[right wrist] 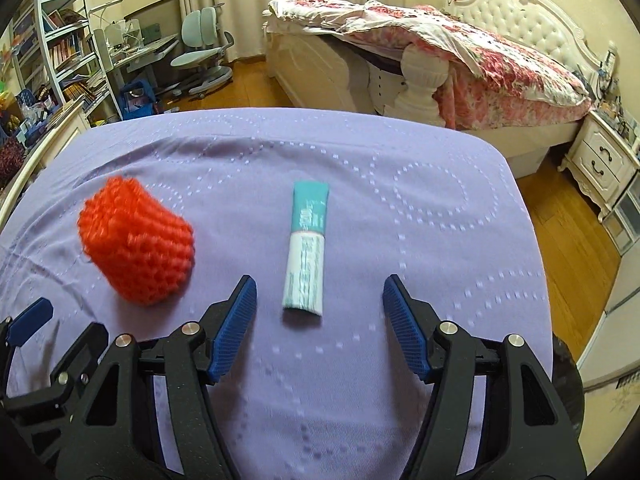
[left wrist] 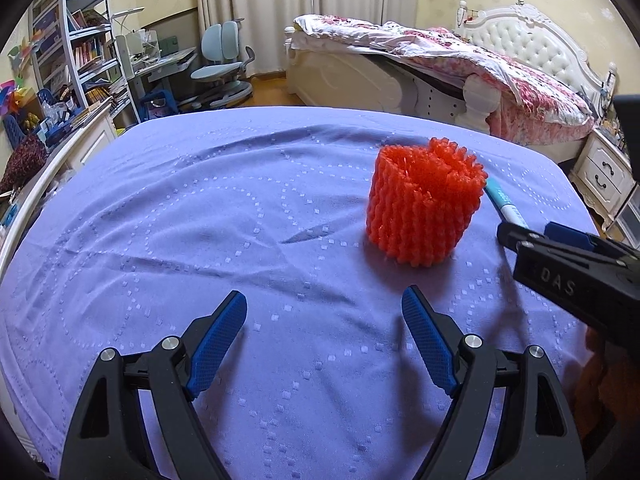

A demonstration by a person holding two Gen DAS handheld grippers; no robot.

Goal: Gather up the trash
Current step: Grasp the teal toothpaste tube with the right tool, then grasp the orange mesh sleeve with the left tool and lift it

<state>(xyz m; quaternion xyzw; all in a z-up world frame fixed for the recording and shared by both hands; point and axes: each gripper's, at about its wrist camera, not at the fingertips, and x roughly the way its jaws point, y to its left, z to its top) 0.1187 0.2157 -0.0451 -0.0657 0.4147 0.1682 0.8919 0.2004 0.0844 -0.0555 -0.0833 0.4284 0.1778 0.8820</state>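
Observation:
An orange foam net sleeve [left wrist: 424,204] stands on the purple cloth [left wrist: 200,220], ahead and to the right of my open left gripper [left wrist: 324,304], which holds nothing. In the right wrist view the same orange sleeve [right wrist: 136,242] lies to the left. A teal and white tube [right wrist: 306,248] lies lengthwise just ahead of my open right gripper [right wrist: 320,290], its near end in line with the gap between the blue pads [right wrist: 236,320], untouched. In the left wrist view the tube [left wrist: 504,204] peeks out behind the sleeve, partly hidden by the right gripper's body [left wrist: 568,272].
The purple cloth [right wrist: 400,220] covers a raised surface that ends at a rounded far edge. Beyond it are a bed with a floral quilt [right wrist: 460,52], a white nightstand [right wrist: 600,164], a desk with a chair [right wrist: 200,52], bookshelves [left wrist: 80,48] and wooden floor [right wrist: 568,248].

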